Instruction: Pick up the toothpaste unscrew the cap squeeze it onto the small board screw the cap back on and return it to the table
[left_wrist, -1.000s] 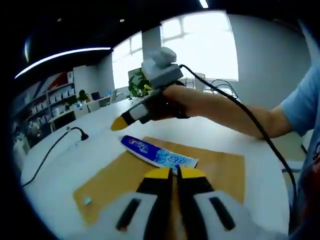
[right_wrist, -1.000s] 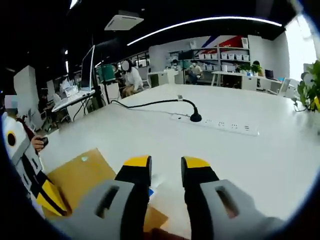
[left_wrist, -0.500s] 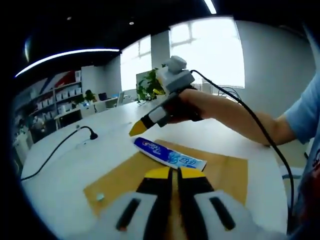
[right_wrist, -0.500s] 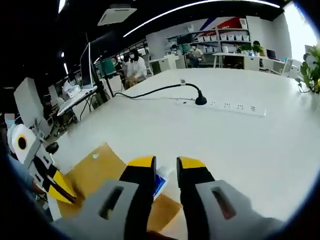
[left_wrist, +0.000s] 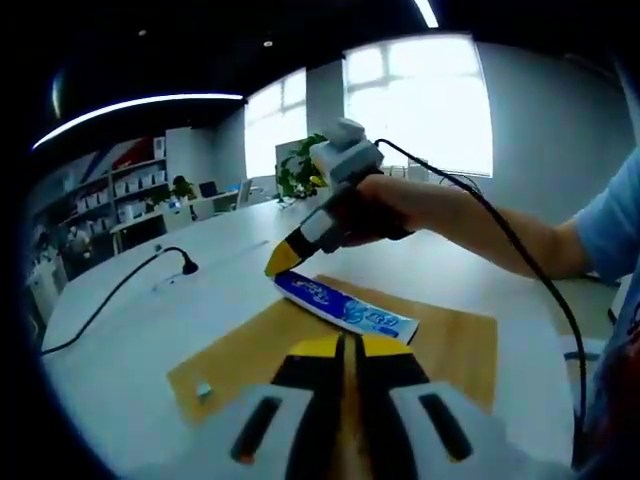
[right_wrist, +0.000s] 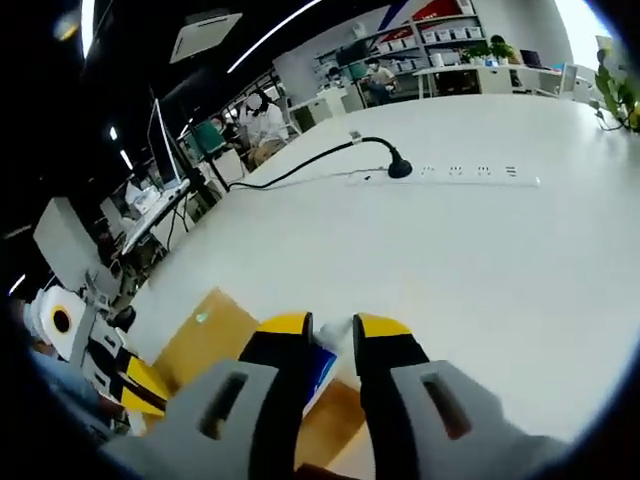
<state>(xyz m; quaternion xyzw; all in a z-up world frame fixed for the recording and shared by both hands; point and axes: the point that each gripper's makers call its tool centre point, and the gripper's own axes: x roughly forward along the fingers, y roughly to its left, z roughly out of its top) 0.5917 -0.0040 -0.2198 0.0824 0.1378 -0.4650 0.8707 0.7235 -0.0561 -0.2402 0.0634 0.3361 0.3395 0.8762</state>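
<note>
In the left gripper view, the toothpaste tube (left_wrist: 345, 309) lies flat on the small board (left_wrist: 245, 350), a tan sheet on the white table (left_wrist: 130, 330). The tube is blue and white with red lettering too blurred to read. The left gripper (left_wrist: 345, 347) stands just short of the tube, its yellow-tipped jaws pressed together with nothing between them. The right gripper (left_wrist: 284, 259) reaches in beyond the tube, its yellow tip at the tube's far end; half a second ago it hung a little above it.

In the right gripper view, the right gripper (right_wrist: 331, 327) has narrowly parted jaws straddling the tube's blue-and-white cap end (right_wrist: 322, 364); whether they pinch it cannot be told. Since the earlier frame the camera has tilted lower toward the board (right_wrist: 205, 335). Beyond the board a power strip (right_wrist: 450, 177) lies on the table (right_wrist: 480, 260).
</note>
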